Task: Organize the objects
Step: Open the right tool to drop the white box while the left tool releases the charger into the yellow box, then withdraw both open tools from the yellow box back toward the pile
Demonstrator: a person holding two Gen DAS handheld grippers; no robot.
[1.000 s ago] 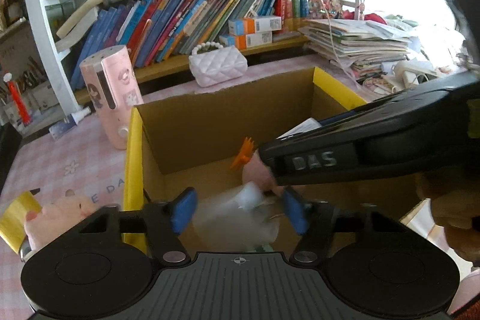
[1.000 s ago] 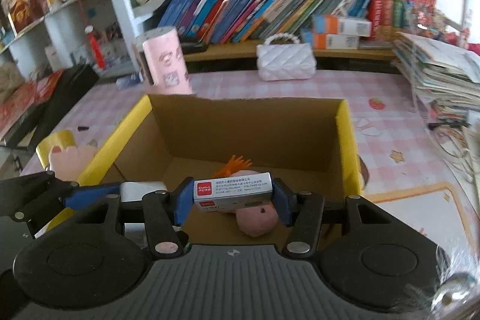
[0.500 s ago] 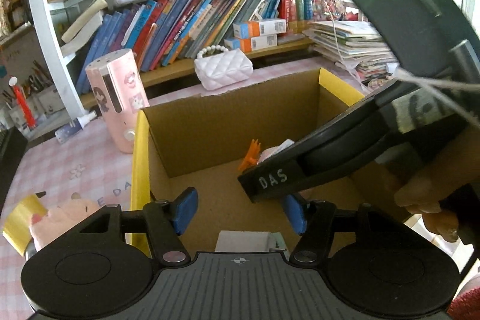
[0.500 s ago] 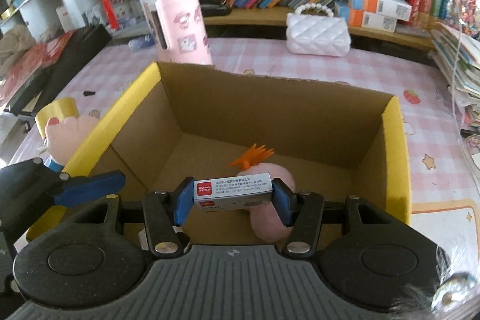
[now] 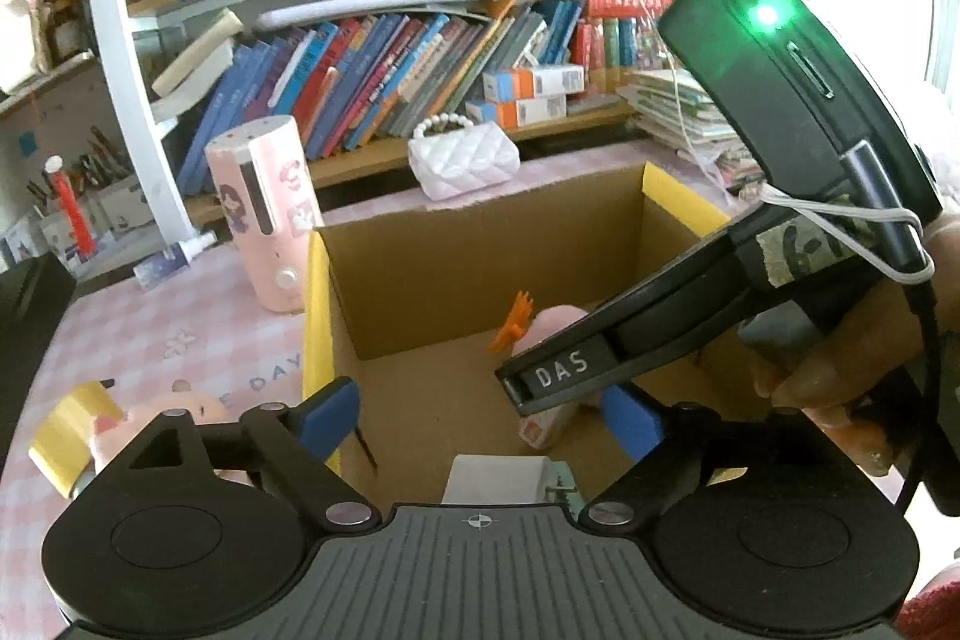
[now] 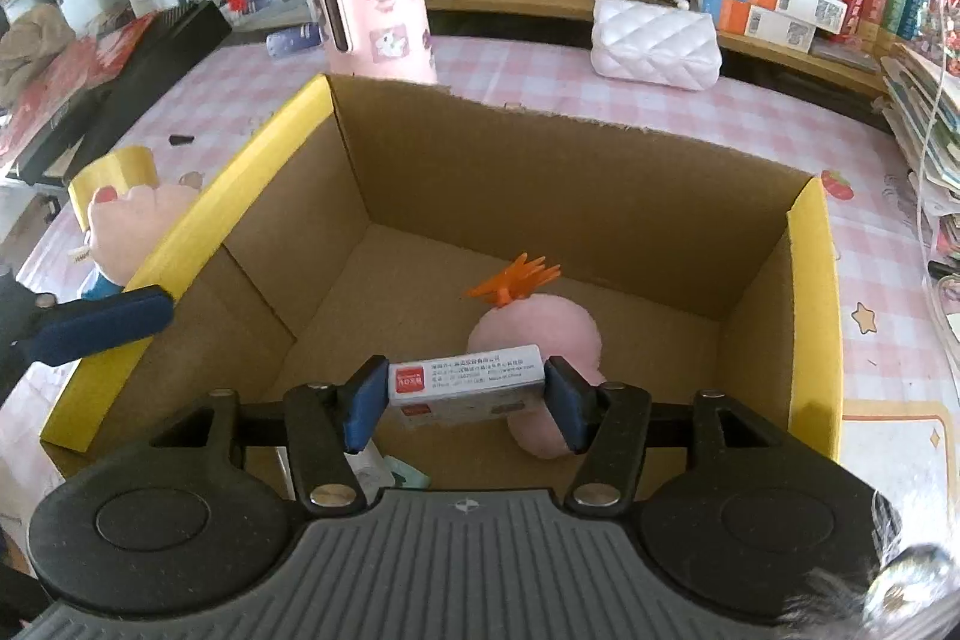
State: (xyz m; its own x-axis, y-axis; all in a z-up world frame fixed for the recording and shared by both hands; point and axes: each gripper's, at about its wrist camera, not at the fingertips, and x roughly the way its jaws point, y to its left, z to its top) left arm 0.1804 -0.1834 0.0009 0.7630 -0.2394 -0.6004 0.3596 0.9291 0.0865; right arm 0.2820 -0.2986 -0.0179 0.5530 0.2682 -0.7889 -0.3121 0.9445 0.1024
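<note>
Okay, we read the step as dropping the small box [image 6: 467, 381] into the cardboard box [image 6: 540, 172]. To do it well we keep the right gripper [image 6: 461, 391] low over the floor of the carton and let the jaws part evenly, so the box lands flat and does not bounce out. Its jaws have just been opening, roughly half wide. The small box sits crosswise between the blue pads, both ends look to be touching them, and the grip is likely light. The pink plush toy [image 6: 540, 328] lies just beyond and under the fingertips, so we release a bit short of it. The left gripper [image 5: 480, 418] has also just been opening. It is now wide apart with nothing between the pads, hanging over the near edge of the carton. A white packet [image 5: 498, 478] lies on the floor just below and behind its fingertips. The right tool crosses in front of it, close, so we pull one out at a time.
</note>
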